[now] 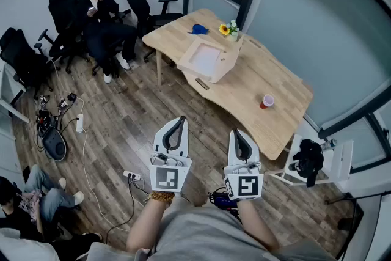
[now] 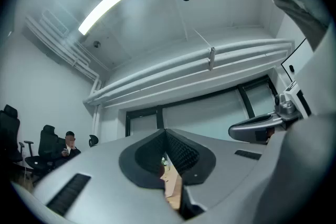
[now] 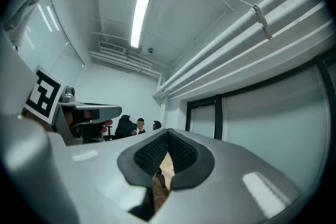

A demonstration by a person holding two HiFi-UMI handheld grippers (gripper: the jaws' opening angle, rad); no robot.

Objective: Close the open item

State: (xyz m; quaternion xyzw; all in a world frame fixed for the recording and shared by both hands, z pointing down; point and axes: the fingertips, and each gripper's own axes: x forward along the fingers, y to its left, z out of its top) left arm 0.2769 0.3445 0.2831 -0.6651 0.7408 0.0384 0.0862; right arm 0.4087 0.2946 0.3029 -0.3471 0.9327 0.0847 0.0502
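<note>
Nothing of the task looks done yet. The box (image 1: pixel 206 60) lies open on the table (image 1: pixel 272 79), at its near-left edge, with its flap raised and its pale inside showing. The left claw (image 1: pixel 178 126) and the right claw (image 1: pixel 239 134) are both clenched on nothing. They are held up side by side over the floor (image 1: pixel 122 125), well apart from the table.

What is left, as I judge it, is the whole job: walk up, reach the flap and fold it down.

The floor between the claws and the table is bare wood, so the way is open. A power strip (image 1: pixel 132 176) and cables (image 1: pixel 85 162) lie to the left. On the table, flowers (image 1: pixel 230 29) stand just behind the box, and a cup (image 1: pixel 267 101) sits well to its right.
</note>
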